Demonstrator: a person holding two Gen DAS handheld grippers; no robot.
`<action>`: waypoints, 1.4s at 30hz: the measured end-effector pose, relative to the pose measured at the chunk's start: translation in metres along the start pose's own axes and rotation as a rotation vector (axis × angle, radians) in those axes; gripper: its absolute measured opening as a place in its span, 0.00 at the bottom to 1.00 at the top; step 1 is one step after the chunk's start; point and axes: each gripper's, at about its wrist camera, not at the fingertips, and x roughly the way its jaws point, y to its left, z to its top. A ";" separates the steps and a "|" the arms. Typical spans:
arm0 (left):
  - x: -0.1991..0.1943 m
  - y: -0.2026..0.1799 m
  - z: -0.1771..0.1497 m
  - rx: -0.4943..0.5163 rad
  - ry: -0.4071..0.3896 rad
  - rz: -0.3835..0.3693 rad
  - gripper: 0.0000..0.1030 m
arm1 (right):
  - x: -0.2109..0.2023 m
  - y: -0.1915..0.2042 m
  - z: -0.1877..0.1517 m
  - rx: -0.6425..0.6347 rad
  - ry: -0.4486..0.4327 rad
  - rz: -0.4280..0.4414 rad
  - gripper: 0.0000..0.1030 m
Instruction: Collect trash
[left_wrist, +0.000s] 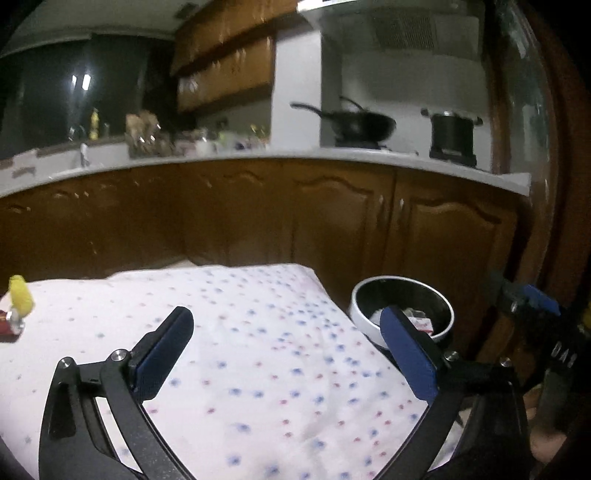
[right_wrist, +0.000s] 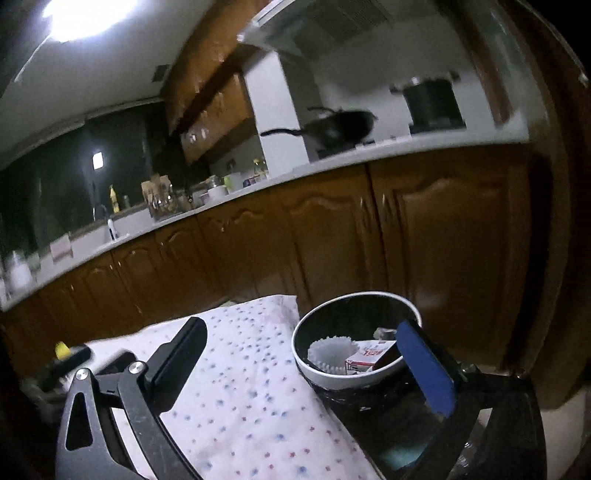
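Note:
A white-rimmed trash bin with a black liner stands off the table's right edge; it also shows in the right wrist view. Inside lie a white fluted paper cup and a red-and-white carton. My left gripper is open and empty above the dotted tablecloth. My right gripper is open and empty, its right finger over the bin. A yellow item and a small red packet sit at the table's far left.
Brown kitchen cabinets under a white counter stand behind the table. A black wok and a pot sit on the stove. The right gripper's body shows at the right of the left wrist view.

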 end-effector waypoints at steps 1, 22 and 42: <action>-0.006 0.003 -0.003 -0.002 -0.017 0.013 1.00 | -0.005 0.006 -0.004 -0.024 -0.011 -0.005 1.00; -0.027 0.006 -0.015 0.038 -0.035 0.054 1.00 | -0.044 0.021 -0.026 -0.099 -0.074 -0.018 1.00; -0.030 0.010 -0.016 0.040 -0.046 0.047 1.00 | -0.047 0.020 -0.022 -0.088 -0.075 0.000 1.00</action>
